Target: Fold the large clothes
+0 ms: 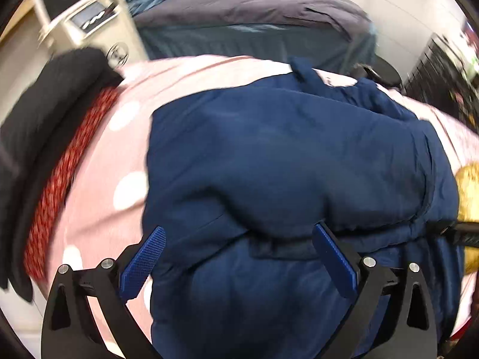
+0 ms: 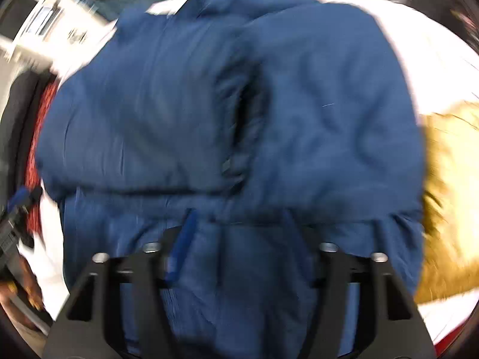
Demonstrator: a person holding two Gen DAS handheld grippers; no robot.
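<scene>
A navy blue padded jacket [image 1: 284, 161] lies folded on a pink bedspread with white dots [image 1: 119, 137]. My left gripper [image 1: 239, 248] hangs just above the jacket's near hem. It is open, its blue pads [image 1: 143, 261] wide apart and pressing on nothing. The right wrist view is blurred, and the jacket [image 2: 209, 104] fills most of it. There my right gripper [image 2: 239, 236] points down at the hem with its jaws apart and only fabric behind them. The right gripper's black body [image 1: 461, 234] also shows at the jacket's right edge.
A black garment [image 1: 45, 113] and red patterned cloth [image 1: 69, 173] lie left of the jacket. A yellow furry item [image 2: 449, 194] lies to its right. Behind stand a bed with a grey cover [image 1: 254, 9] and a white shelf unit [image 1: 89, 21]. A hand [image 2: 18, 293] shows at lower left.
</scene>
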